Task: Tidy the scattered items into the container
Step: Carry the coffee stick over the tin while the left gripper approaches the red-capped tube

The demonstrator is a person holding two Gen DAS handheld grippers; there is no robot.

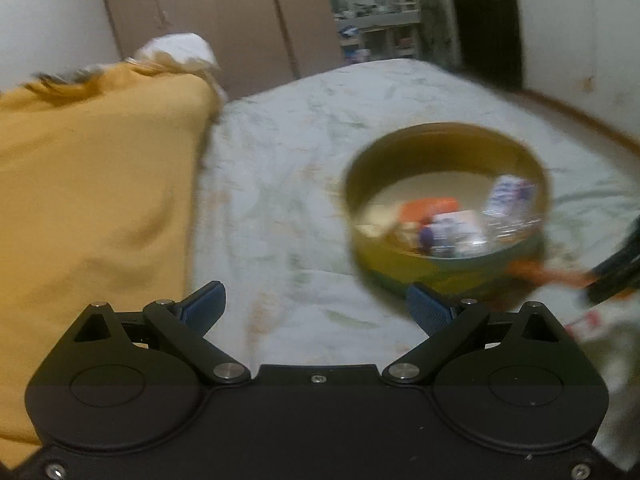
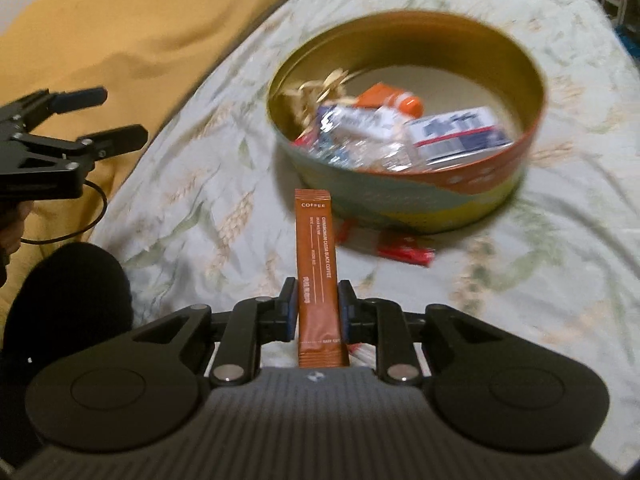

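A round tin (image 2: 532,80) with a gold inside stands on the bed, holding several packets and small boxes; it also shows in the left wrist view (image 1: 404,140). My right gripper (image 2: 318,304) is shut on an orange coffee stick (image 2: 314,240), held upright just short of the tin. A red and white packet (image 2: 400,250) lies on the sheet at the tin's near side. My left gripper (image 1: 316,306) is open and empty, above the sheet left of the tin; it shows in the right wrist view (image 2: 100,116).
A yellow blanket (image 1: 92,184) covers the left of the bed. The pale patterned sheet (image 1: 280,200) lies under everything. A wooden wardrobe (image 1: 224,20) and a dark door (image 1: 488,16) stand beyond the bed.
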